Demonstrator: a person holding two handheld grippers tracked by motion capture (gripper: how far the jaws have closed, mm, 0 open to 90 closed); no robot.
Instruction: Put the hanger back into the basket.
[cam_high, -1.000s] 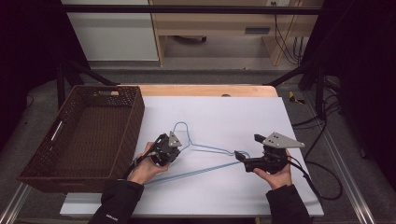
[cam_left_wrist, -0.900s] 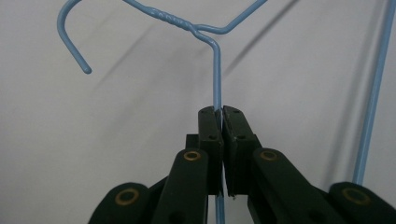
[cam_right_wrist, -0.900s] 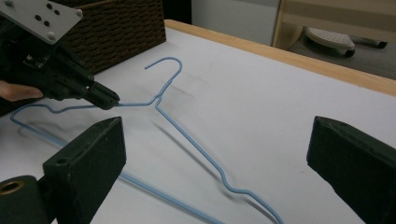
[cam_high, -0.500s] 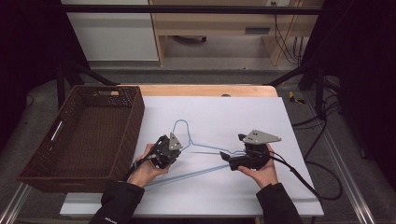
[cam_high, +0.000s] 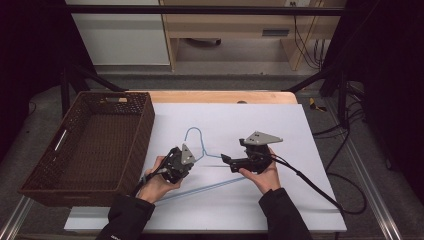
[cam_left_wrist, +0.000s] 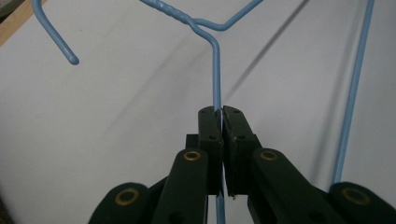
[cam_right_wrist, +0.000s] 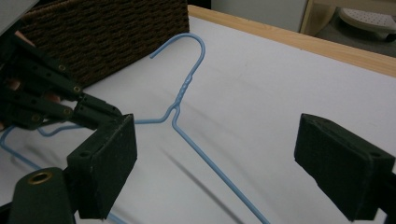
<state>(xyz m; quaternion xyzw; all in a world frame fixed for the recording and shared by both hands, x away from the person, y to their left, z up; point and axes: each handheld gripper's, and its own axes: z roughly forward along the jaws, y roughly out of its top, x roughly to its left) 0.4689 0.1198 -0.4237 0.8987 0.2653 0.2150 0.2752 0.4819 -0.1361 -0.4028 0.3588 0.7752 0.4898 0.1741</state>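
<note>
A blue wire hanger (cam_high: 200, 137) lies on the white table top, its hook pointing away from me. My left gripper (cam_high: 192, 159) is shut on the hanger's left shoulder wire just below the twisted neck; in the left gripper view the wire (cam_left_wrist: 216, 70) runs straight out from between the closed jaws (cam_left_wrist: 221, 112). My right gripper (cam_high: 226, 160) points left toward the neck and stands open. In the right gripper view the hanger's right arm (cam_right_wrist: 187, 84) runs down between the wide-apart pads (cam_right_wrist: 224, 163), not touching them. The left gripper (cam_right_wrist: 112, 114) shows there at the left.
A dark brown wicker basket (cam_high: 145, 130) stands at the table's left side, close to the left hand; its wall (cam_right_wrist: 107, 32) is near the hook. A wooden edge (cam_high: 220, 96) runs along the far side. Bare white surface lies to the right.
My right gripper has moved left across the table, toward the hanger's neck and the left gripper. The left gripper has kept its hold in the same place.
</note>
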